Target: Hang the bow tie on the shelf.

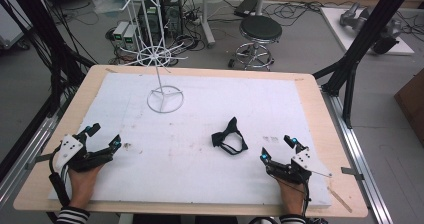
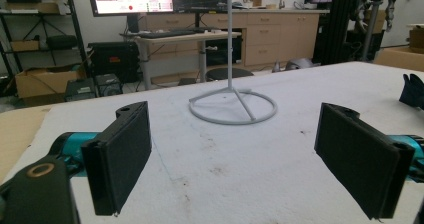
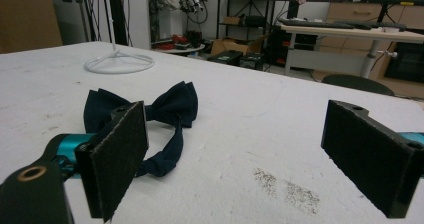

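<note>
A wooden desk point(image 1: 35, 184) carries a white foam sheet point(image 1: 200, 154). A white wire stand point(image 1: 165, 100) rises at the sheet's far side. The dark bow tie point(image 1: 229, 136) lies right of centre, just ahead of the right claw point(image 1: 277, 149), whose jaws gape wide, empty. The left claw point(image 1: 104, 136) rests near the left edge, also wide open, holding nothing.

1. Left tongs point(image 1: 103, 136): black frame carrying teal jaw tips, white top plate, black cable trailing.
2. Right tongs point(image 1: 278, 148): showing matching build.
3. Person wearing black-and-white striped sleeves point(image 1: 71, 216).
</note>
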Action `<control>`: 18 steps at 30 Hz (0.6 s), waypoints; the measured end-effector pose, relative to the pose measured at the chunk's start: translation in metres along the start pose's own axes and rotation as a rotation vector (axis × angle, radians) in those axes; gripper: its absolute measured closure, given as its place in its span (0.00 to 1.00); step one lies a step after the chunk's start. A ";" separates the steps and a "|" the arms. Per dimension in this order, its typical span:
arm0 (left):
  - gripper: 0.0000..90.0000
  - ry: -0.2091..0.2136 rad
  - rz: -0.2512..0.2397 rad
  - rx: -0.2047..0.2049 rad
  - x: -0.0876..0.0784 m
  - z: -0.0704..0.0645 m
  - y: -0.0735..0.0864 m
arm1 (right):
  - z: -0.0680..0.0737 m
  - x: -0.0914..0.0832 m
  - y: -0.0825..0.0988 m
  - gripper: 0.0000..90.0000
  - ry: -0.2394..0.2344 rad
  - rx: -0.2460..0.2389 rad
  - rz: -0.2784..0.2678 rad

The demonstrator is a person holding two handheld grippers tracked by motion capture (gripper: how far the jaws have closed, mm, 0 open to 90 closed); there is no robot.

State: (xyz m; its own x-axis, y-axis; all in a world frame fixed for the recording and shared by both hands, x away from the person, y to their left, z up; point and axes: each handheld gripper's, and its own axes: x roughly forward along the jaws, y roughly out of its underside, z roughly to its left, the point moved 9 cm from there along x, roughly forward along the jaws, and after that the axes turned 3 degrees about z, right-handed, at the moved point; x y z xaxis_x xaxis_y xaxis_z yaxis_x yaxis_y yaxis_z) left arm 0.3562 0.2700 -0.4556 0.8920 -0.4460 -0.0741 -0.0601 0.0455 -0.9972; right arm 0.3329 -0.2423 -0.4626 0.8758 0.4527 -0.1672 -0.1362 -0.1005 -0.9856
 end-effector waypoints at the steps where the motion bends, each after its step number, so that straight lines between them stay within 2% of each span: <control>1: 0.17 0.000 0.001 -0.005 0.000 0.000 0.000 | -0.001 0.000 0.000 0.12 0.001 -0.008 -0.006; 5: 0.17 -0.001 -0.005 -0.003 0.000 0.000 0.000 | -0.001 -0.001 -0.001 0.12 -0.003 -0.001 -0.020; 18: 0.17 0.000 -0.009 -0.007 0.000 0.000 0.000 | -0.002 -0.001 -0.001 0.12 0.004 0.023 -0.011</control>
State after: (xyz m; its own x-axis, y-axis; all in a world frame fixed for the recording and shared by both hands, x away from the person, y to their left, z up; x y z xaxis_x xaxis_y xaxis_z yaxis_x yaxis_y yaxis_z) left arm 0.3561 0.2705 -0.4551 0.8926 -0.4461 -0.0656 -0.0557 0.0353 -0.9978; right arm 0.3334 -0.2447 -0.4617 0.8790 0.4504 -0.1566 -0.1373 -0.0755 -0.9877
